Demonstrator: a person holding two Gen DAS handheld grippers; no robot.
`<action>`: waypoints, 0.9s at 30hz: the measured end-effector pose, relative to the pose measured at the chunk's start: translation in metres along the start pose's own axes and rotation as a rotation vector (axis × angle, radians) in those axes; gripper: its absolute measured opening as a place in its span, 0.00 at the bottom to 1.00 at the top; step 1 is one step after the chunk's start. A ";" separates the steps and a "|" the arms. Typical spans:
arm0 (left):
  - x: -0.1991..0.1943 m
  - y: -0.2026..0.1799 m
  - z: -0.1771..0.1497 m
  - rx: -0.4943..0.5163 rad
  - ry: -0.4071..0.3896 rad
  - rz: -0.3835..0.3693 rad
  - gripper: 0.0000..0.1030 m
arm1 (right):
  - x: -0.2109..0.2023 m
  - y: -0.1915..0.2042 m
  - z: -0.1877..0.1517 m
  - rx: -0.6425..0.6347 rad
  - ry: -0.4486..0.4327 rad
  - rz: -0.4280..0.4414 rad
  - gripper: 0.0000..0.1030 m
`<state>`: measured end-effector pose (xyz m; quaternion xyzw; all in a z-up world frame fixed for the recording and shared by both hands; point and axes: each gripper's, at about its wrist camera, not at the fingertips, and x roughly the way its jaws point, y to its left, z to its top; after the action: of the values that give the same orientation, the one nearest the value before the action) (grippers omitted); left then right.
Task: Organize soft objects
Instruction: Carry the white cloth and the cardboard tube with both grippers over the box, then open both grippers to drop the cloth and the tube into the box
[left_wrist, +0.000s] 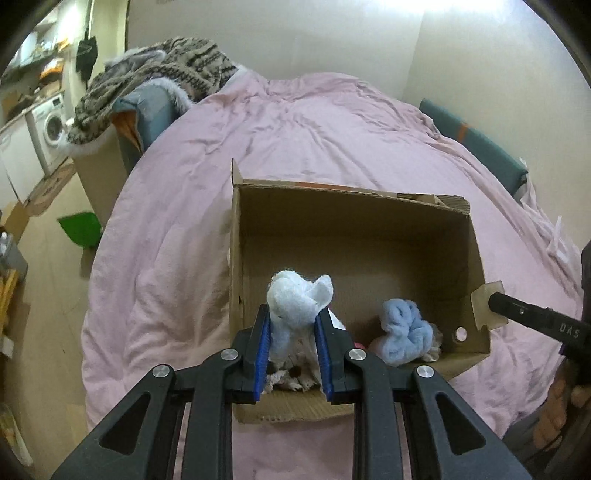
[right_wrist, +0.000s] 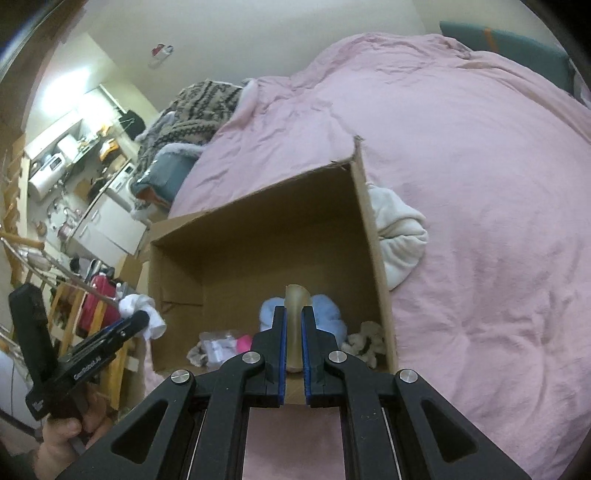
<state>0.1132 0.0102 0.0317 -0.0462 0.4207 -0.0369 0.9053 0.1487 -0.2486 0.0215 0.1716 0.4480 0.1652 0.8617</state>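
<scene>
An open cardboard box (left_wrist: 472, 236) lies on the pink bed. My left gripper (left_wrist: 293, 325) is shut on a pale blue and white plush toy (left_wrist: 295, 299), held over the box's near left corner. A blue fluffy toy (left_wrist: 406, 332) lies inside the box, also seen in the right wrist view (right_wrist: 328, 314). My right gripper (right_wrist: 294, 332) is shut on the translucent tab of the box's right wall (right_wrist: 295, 295); from the left wrist view that tab (left_wrist: 487, 306) shows at the box rim. Small beige and pink soft items (right_wrist: 364, 341) lie on the box floor (right_wrist: 236, 291).
A white soft bundle (right_wrist: 400, 236) lies on the pink duvet (left_wrist: 295, 122) just outside the box. A patterned blanket (left_wrist: 155, 81) is heaped at the bed's far left. A green dustpan (left_wrist: 79, 227) is on the floor left of the bed.
</scene>
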 end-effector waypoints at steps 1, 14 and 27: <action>0.003 0.000 -0.001 0.001 0.006 0.000 0.20 | 0.000 0.001 -0.002 0.005 0.004 -0.001 0.08; 0.001 -0.014 0.000 0.010 0.009 -0.074 0.20 | 0.037 0.017 -0.016 -0.062 0.130 -0.005 0.09; 0.019 -0.007 -0.007 -0.029 0.063 -0.084 0.23 | 0.046 0.024 -0.025 -0.090 0.172 0.022 0.10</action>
<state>0.1202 0.0010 0.0134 -0.0756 0.4474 -0.0704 0.8884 0.1496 -0.2040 -0.0143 0.1227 0.5106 0.2087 0.8250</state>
